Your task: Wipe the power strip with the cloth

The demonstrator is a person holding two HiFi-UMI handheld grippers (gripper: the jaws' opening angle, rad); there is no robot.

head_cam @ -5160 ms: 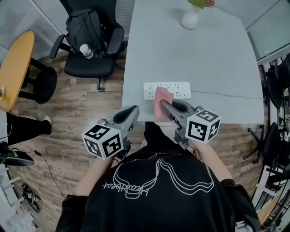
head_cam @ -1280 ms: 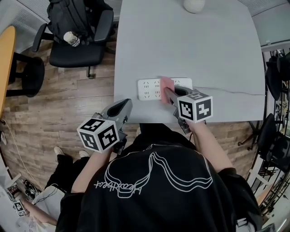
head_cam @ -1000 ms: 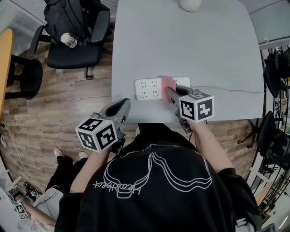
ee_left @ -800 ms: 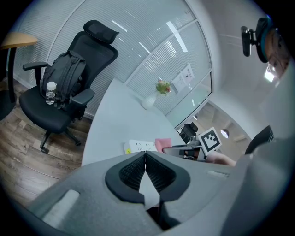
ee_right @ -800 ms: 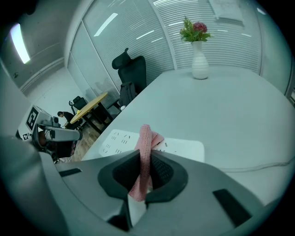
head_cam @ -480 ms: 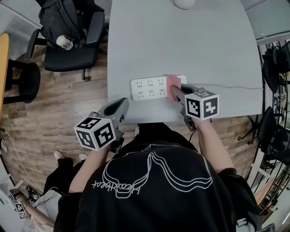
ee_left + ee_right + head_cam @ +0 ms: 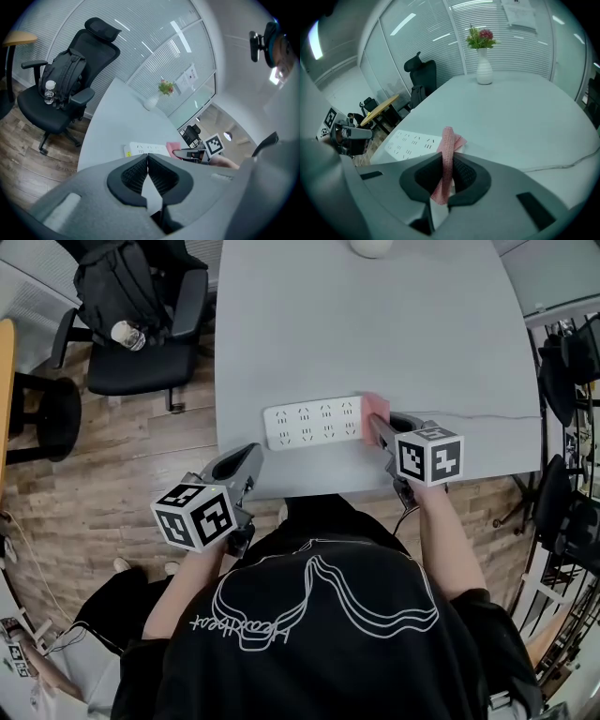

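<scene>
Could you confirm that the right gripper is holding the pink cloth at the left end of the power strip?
Not quite: the right gripper holds the pink cloth at the right end of the power strip, as the head view shows.

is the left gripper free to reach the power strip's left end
Probably yes: only bare table between the left gripper and power strip; right gripper and cloth sit at its other end.
</scene>
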